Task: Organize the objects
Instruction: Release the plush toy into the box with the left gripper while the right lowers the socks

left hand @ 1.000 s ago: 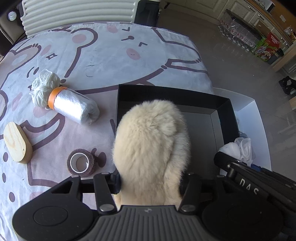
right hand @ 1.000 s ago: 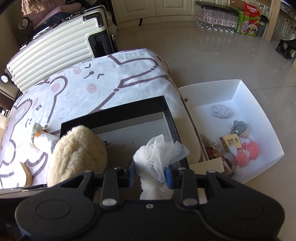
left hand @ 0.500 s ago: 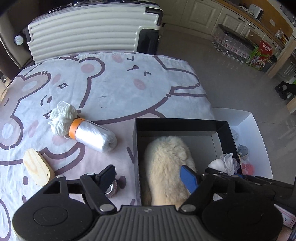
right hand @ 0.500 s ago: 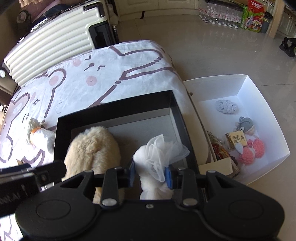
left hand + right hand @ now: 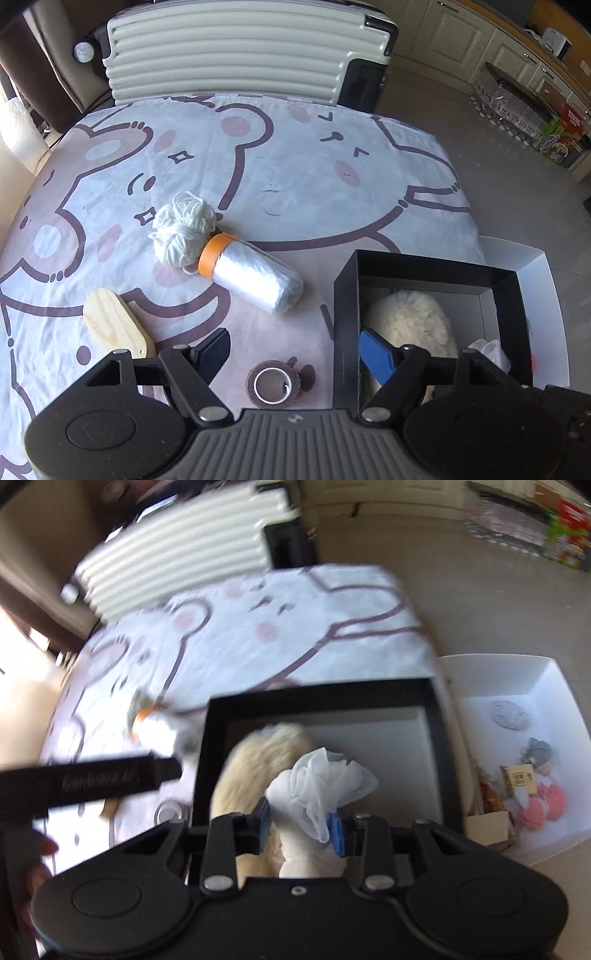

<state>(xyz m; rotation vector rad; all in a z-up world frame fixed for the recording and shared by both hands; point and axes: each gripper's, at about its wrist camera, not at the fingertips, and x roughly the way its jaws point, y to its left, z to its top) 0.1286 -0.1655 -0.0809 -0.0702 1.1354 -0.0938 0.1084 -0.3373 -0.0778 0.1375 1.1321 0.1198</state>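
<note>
A cream fluffy plush [image 5: 410,317] lies inside the black box [image 5: 345,314] at the right of the bear-print table. My left gripper [image 5: 295,347] stands open over the box's left wall with nothing between its fingers. A brown tape roll [image 5: 273,382] lies on the cloth just below it. In the blurred right wrist view, my right gripper [image 5: 301,821] is shut on a white mesh puff [image 5: 321,779] and hangs above the black box [image 5: 317,694] beside the plush [image 5: 258,760]. The puff [image 5: 491,350] also shows at the box's right side.
On the cloth lie a white yarn ball [image 5: 183,229], a clear bag roll with an orange band [image 5: 255,277] and an oval wooden block [image 5: 114,325]. A cream suitcase [image 5: 240,48] stands behind the table. A white box [image 5: 517,679] with several small items sits to the right.
My left gripper opened and let the plush drop into the black box, then drew back and to the left. My right gripper carried the mesh puff further over the box.
</note>
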